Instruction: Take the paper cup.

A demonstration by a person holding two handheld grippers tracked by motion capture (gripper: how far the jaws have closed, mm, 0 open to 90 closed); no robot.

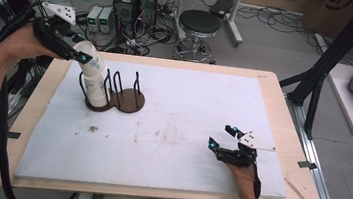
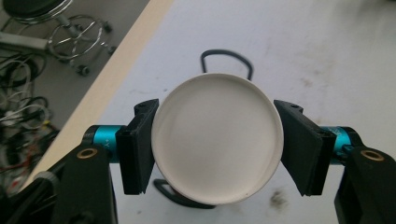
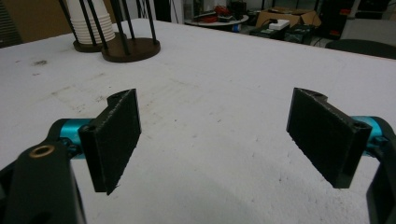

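Cups point(image 1: 94, 77), white paper ones nested into a tall stack, are what I am handling: from the high view the stack leans in the left bay of the wire holder point(image 1: 122, 96), and my left gripper point(image 1: 84, 59) clamps its topmost end so the stack can pivot between the thin black hoops instead of catching on them. That holder is two round dark wooden discs with upright wire loops, and it sits on the white foam mat point(image 1: 176, 124). My right gripper point(image 1: 223, 137) rests well to the right of the holder with its jaws spread and nothing in them, kept out of the way. In the left gripper view I look onto the smooth, matte round bottom of the upturned top cup point(image 2: 217, 140); both ribbed black pads press on its sides, and a wire loop point(image 2: 226, 58) peeks out beyond it. In the right gripper view my black fingers point(image 3: 114, 137) stand wide apart over the scuffed, grainy mat, with the ridged cup rims point(image 3: 93, 28) and the holder's disc point(image 3: 130, 49) far off.
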